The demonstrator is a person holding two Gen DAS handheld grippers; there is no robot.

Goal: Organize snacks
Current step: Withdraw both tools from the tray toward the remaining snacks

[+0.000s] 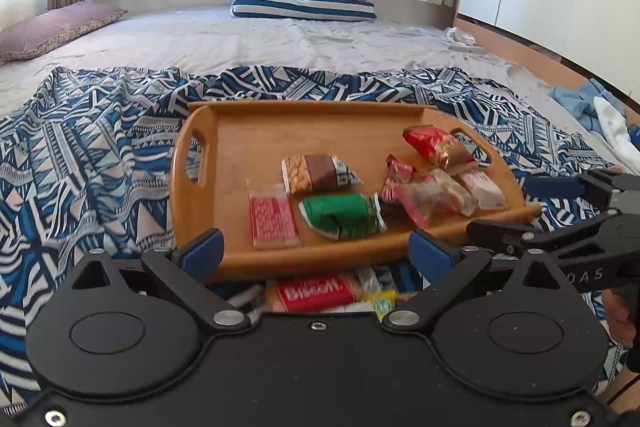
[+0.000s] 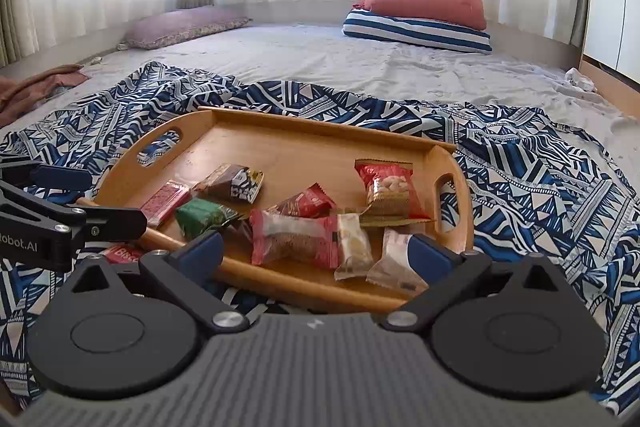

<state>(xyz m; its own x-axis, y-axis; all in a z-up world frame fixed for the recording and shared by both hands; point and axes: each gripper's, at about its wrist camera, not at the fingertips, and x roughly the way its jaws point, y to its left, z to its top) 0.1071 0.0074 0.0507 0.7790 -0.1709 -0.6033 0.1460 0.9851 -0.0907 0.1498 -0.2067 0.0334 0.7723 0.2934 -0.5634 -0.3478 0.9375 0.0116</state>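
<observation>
Two grippers, both yours, stand with jaws wide and nothing between them: the left gripper (image 1: pixel 316 247) and the right gripper (image 2: pixel 316 247) hover at the near edge of the oval wooden tray with cut-out handles (image 1: pixel 256 131). That tray lies on a blue-and-white patterned cloth (image 1: pixel 88 155) spread over the bed. Wrapped snacks sit inside it: a green packet (image 1: pixel 344 215) near the middle, a red nut packet (image 2: pixel 390 193) towards the right handle. One red Biscoff packet (image 1: pixel 314 293) lies off the tray (near side, on the cloth).
</observation>
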